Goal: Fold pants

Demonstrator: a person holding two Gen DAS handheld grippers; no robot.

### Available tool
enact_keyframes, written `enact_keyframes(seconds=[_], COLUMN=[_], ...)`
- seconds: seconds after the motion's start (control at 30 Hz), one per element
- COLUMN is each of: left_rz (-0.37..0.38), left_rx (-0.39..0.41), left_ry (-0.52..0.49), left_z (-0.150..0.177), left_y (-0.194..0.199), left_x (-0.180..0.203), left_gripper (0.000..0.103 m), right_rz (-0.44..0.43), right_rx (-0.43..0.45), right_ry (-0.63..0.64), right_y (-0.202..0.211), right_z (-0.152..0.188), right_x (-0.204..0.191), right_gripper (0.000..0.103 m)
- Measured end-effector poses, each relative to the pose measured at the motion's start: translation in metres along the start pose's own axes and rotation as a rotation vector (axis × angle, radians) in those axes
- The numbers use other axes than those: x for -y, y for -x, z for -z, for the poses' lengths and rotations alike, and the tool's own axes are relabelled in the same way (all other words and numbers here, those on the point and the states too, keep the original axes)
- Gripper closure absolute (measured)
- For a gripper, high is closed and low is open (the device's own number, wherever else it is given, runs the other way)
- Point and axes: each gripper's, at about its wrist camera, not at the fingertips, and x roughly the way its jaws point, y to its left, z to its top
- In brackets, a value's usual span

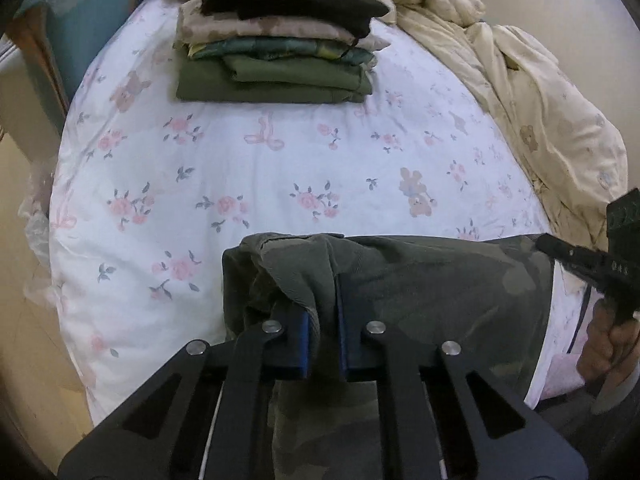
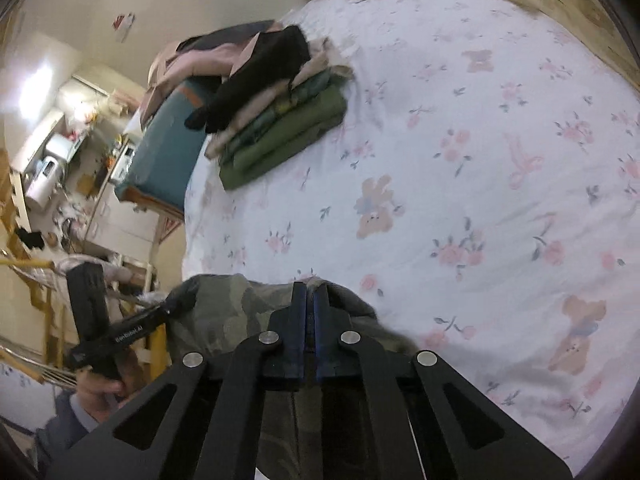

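Observation:
Dark camouflage pants [image 1: 440, 272] are held up over the near edge of the bed, stretched between both grippers. My left gripper [image 1: 324, 312] is shut on a bunched fold of the pants at their left end, with cloth pinched between the blue pads. In the right wrist view my right gripper [image 2: 309, 296] is shut on the pants [image 2: 224, 312] at their other end. Each gripper shows in the other's view: the right gripper [image 1: 544, 242] at the far right, the left gripper [image 2: 180, 302] at the lower left.
A stack of folded clothes [image 1: 276, 60] [image 2: 280, 120] sits at the far side of the floral bedsheet [image 1: 240, 180]. A crumpled cream duvet [image 1: 520, 100] lies along the right. A person's hand [image 2: 100, 388] grips the left handle. Furniture and clutter lie beyond the bed's left edge.

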Motion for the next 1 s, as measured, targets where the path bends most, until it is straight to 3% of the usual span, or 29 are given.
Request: enact_keyframes(seconds=[0.07, 0.13, 0.3, 0.33, 0.4, 0.43, 0.47, 0.53, 0.63, 0.7, 0.77, 0.8, 0.9, 0.97, 1.0], left_rz=[-0.008, -0.028, 0.036, 0.025, -0.005, -0.026, -0.051, -0.032, 0.038, 0.014, -0.063, -0.067, -0.073, -0.086, -0.11], left_rx=[-0.002, 0.0, 0.009, 0.004, 0.012, 0.04, 0.079, 0.12, 0.071, 0.024, -0.029, -0.032, -0.046, -0.055, -0.062], left_ry=[-0.014, -0.046, 0.057, 0.086, 0.133, 0.142, 0.119, 0.049, -0.062, -0.137, -0.172, -0.166, -0.16, -0.141, -0.132], left_z=[0.002, 0.005, 0.004, 0.004, 0.004, 0.005, 0.006, 0.008, 0.015, 0.021, 0.026, 0.028, 0.03, 0.033, 0.035], left_y=[-0.001, -0.005, -0.001, 0.0, 0.008, 0.015, 0.026, 0.037, 0.03, 0.015, -0.005, -0.008, -0.009, -0.005, -0.004], left_x=[0.002, 0.007, -0.004, -0.01, -0.018, -0.019, -0.015, -0.002, 0.027, 0.042, 0.042, 0.038, 0.027, 0.019, 0.015], left_gripper=[0.095, 0.095, 0.087, 0.083, 0.079, 0.08, 0.082, 0.082, 0.082, 0.082, 0.082, 0.084, 0.1, 0.102, 0.102], right_rz=[0.059, 0.119, 0.184, 0.225, 0.391, 0.372, 0.301, 0.137, 0.074, 0.052, 0.071, 0.116, 0.17, 0.185, 0.25], right_rx=[0.016, -0.043, -0.05, -0.05, 0.014, 0.027, 0.036, 0.044, -0.019, -0.085, -0.162, -0.192, -0.217, -0.219, -0.208], right_ry=[-0.016, -0.028, -0.005, 0.012, 0.086, 0.09, 0.073, 0.064, 0.128, 0.138, 0.148, 0.16, 0.129, 0.091, 0.092], right_y=[0.003, -0.013, -0.017, -0.012, 0.005, 0.01, 0.017, 0.026, 0.008, -0.014, -0.039, -0.05, -0.056, -0.049, -0.044], right_z=[-0.001, 0.003, 0.012, 0.011, 0.011, 0.011, 0.011, 0.015, 0.028, 0.037, 0.045, 0.049, 0.055, 0.056, 0.057], right_x=[0.011, 0.022, 0.02, 0.017, 0.009, 0.007, 0.006, -0.003, -0.025, -0.032, -0.033, -0.029, -0.01, 0.004, 0.01], right_gripper=[0.103, 0.103, 0.103, 0.103, 0.103, 0.103, 0.103, 0.103, 0.103, 0.103, 0.103, 0.103, 0.103, 0.103, 0.103])
